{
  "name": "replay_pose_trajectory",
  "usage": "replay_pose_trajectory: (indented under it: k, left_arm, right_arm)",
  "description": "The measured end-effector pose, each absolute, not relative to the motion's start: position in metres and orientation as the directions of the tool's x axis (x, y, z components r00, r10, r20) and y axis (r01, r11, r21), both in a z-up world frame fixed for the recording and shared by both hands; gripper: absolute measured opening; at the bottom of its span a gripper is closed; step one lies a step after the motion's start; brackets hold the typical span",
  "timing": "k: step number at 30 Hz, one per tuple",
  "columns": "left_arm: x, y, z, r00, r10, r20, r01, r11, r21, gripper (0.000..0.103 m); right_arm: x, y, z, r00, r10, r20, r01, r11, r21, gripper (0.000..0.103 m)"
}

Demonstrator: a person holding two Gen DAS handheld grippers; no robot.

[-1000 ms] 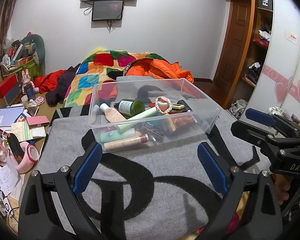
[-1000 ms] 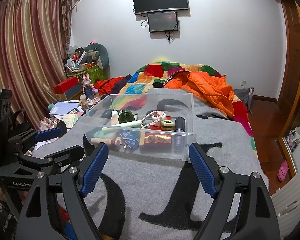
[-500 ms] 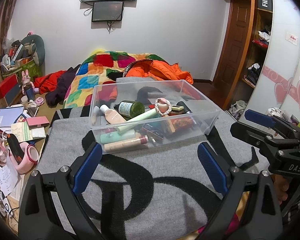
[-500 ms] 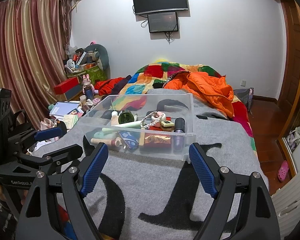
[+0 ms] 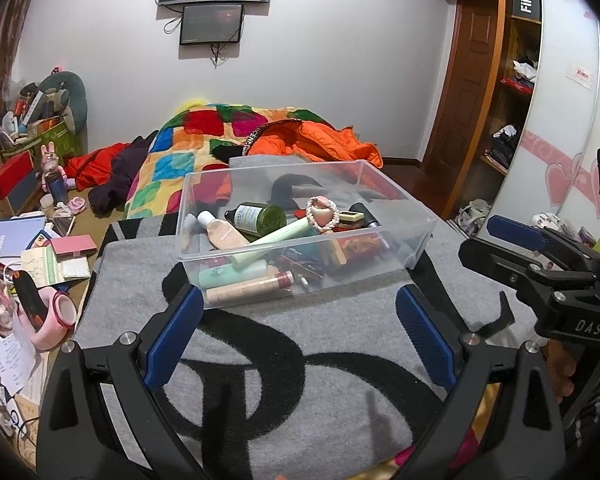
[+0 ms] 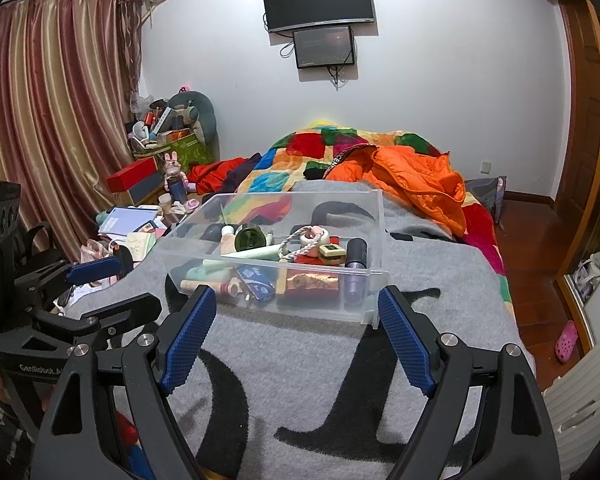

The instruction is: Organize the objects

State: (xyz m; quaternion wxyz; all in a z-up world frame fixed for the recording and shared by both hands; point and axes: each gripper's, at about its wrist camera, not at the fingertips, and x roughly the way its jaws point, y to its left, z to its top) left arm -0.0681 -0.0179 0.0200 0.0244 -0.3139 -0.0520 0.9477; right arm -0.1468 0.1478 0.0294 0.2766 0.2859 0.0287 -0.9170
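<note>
A clear plastic bin (image 5: 396, 194) sits on a grey and black blanket (image 5: 260, 360) on the bed. It holds several toiletries: a green bottle (image 5: 260, 218), a pale green tube (image 5: 276, 240), a peach bottle (image 5: 224, 236), a rope ring (image 5: 322, 212). The bin also shows in the right wrist view (image 6: 376, 236). My left gripper (image 5: 296, 312) is open and empty, just short of the bin's near wall. My right gripper (image 6: 296, 312) is open and empty, also in front of the bin.
A colourful quilt (image 5: 204, 136) and orange jacket (image 5: 320, 144) lie behind the bin. The floor at left is cluttered with books and a pink tape holder (image 5: 52, 316). A wardrobe (image 5: 516, 80) stands at right. Curtains (image 6: 52, 112) hang at left.
Both grippers stay open and nearly still; the views shift only slightly relative to the bin.
</note>
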Motion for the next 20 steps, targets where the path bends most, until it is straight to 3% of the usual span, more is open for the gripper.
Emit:
replay_pose_trajectory:
  k: [20]
  left_arm:
    - [-0.0651, -0.0202, 0.0179, -0.807, 0.075, -0.586, -0.002, -0.992, -0.125, 0.1]
  right_arm:
    - [-0.1451, 0.1447, 0.0218, -0.667, -0.488, -0.562, 0.527, -0.843, 0.106, 0.081]
